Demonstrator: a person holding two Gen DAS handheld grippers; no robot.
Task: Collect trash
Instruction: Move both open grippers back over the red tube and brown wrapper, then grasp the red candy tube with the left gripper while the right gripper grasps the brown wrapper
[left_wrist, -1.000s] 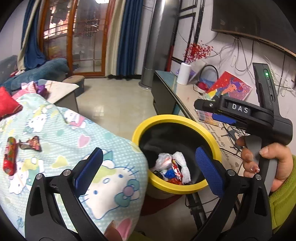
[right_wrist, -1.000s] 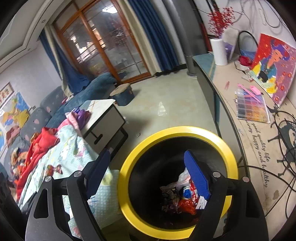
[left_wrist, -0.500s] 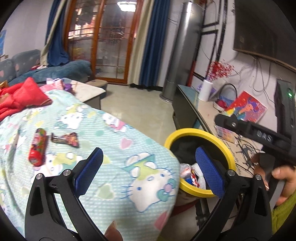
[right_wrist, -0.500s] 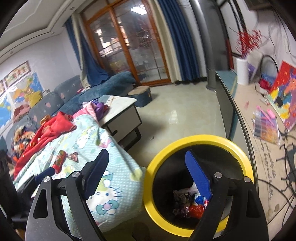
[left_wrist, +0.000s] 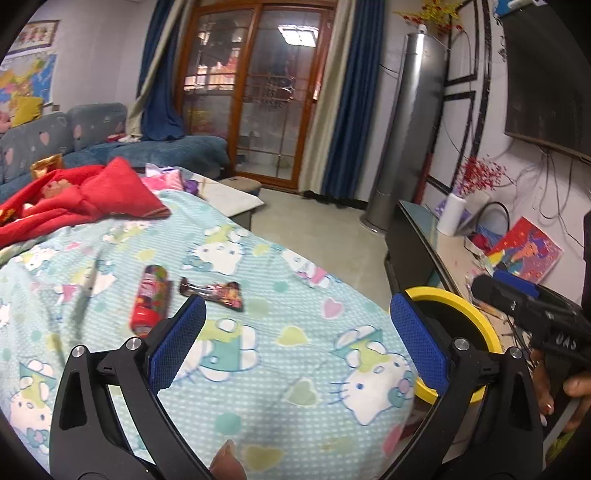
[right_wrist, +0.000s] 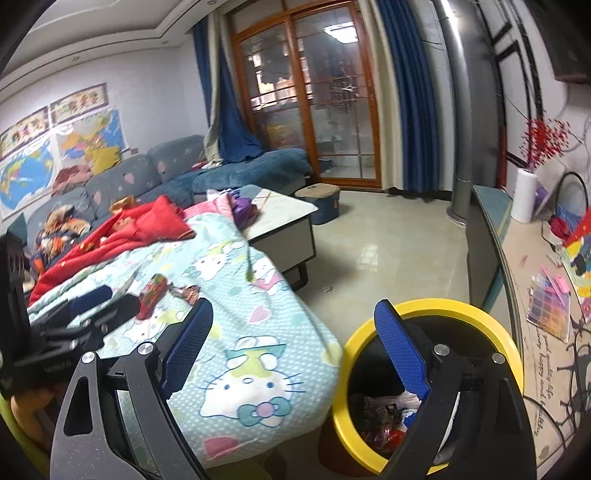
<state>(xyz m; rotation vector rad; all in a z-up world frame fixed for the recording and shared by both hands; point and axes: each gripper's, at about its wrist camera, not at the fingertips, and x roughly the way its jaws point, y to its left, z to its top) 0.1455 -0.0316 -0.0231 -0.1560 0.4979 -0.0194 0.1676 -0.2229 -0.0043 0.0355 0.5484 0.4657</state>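
A red candy tube (left_wrist: 149, 300) and a dark wrapper (left_wrist: 213, 290) lie on the Hello Kitty blanket (left_wrist: 258, 369); both also show in the right wrist view, the tube (right_wrist: 152, 296) and the wrapper (right_wrist: 186, 292). My left gripper (left_wrist: 297, 339) is open and empty above the blanket, just short of them. My right gripper (right_wrist: 295, 343) is open and empty, above the blanket's edge and the yellow-rimmed black bin (right_wrist: 436, 308) that holds wrappers (right_wrist: 384, 424). The bin's rim also shows in the left wrist view (left_wrist: 454, 301).
A red cloth (left_wrist: 85, 199) lies at the blanket's far end. A low white table (right_wrist: 284, 214) and a stool (right_wrist: 321, 199) stand beyond. A long console (right_wrist: 535, 295) with papers runs along the right wall. A sofa (right_wrist: 166, 170) is at the back.
Both grippers have swung left and up, away from the bin toward the blanket. The tube and wrapper now sit near the middle of the left wrist view. Both stay open.
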